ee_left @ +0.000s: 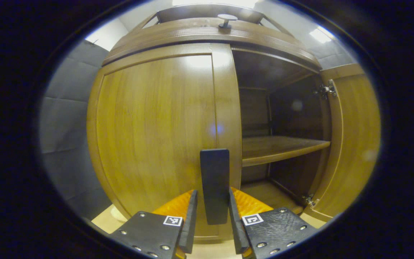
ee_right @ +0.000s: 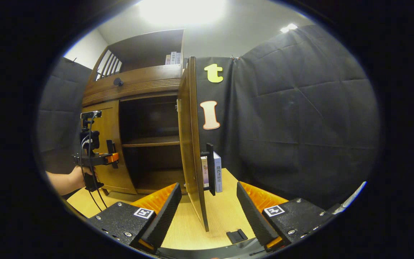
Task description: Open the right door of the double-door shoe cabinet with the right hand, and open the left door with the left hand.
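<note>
Half done: the right door (ee_right: 192, 144), frame centre, stands swung open between my right gripper (ee_right: 208, 210)'s wide-spread fingers, while my left gripper (ee_left: 212, 216) narrowly brackets the closed left door (ee_left: 156, 133)'s handle (ee_left: 214, 185), grip unconfirmed.

Hidden and unclear parts

The books (ee_right: 173, 58) on the top shelf are too small to make out; the open right door (ee_right: 192, 144) covers part of the standing book (ee_right: 217, 172).

Shelf (ee_left: 282, 146) inside cabinet (ee_left: 207, 36); books (ee_right: 212, 172) behind right door (ee_right: 192, 144).
</note>
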### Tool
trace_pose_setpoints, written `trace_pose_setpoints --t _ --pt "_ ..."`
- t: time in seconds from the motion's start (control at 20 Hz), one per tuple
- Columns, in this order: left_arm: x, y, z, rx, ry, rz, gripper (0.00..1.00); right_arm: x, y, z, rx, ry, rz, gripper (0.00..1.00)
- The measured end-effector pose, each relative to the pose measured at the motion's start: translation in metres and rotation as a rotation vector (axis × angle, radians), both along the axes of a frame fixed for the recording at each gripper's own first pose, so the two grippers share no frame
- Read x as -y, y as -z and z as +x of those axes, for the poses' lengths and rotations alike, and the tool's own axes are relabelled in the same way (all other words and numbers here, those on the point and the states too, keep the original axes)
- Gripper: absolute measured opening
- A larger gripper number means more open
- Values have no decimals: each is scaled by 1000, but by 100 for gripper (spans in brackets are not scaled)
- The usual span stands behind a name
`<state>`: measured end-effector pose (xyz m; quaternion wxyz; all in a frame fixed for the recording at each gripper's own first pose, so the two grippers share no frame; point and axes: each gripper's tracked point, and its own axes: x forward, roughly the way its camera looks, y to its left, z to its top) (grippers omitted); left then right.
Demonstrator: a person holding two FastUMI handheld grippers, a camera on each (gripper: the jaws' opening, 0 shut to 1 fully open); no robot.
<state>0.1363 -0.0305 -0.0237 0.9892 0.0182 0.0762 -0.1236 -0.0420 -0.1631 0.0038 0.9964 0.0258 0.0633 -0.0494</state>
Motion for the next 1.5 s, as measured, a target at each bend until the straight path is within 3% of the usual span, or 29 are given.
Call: trace_pose_setpoints --t 0.25,0.3,0.5,0.55,0.6,0.75,1.1,1.25,1.35,1.4,1.5 --pt "-2 0 -6 6 -72 -9 16 0 5 6 1 -49 13 95" --pt "-2 0 -7 5 -75 -13 26 0 5 7 2 -59 15 95" --pt "-3 -2 -12 6 -70 -10 26 -3 5 11 10 -99 16 95" --pt "-4 -3 -12 8 -68 -13 20 -4 5 11 12 -104 17 95" --pt "-3 -4 -10 8 -67 -18 26 -6 6 12 11 -106 20 95" --pt "-4 -11 -14 11 -54 -24 26 -12 6 11 10 -103 28 95" --pt "-10 -25 -19 0 -7 -40 15 -38 7 -6 10 -89 44 95" --pt "-12 -29 -20 0 6 -50 20 -49 5 -10 9 -87 58 95" --pt "-13 -32 -20 -1 14 -56 16 -55 3 -13 12 -83 56 95" --pt "-14 -34 -21 -2 18 -61 20 -58 1 -13 14 -83 54 95" --pt "-16 -36 -21 -5 27 -68 20 -67 -1 -15 17 -86 55 95"
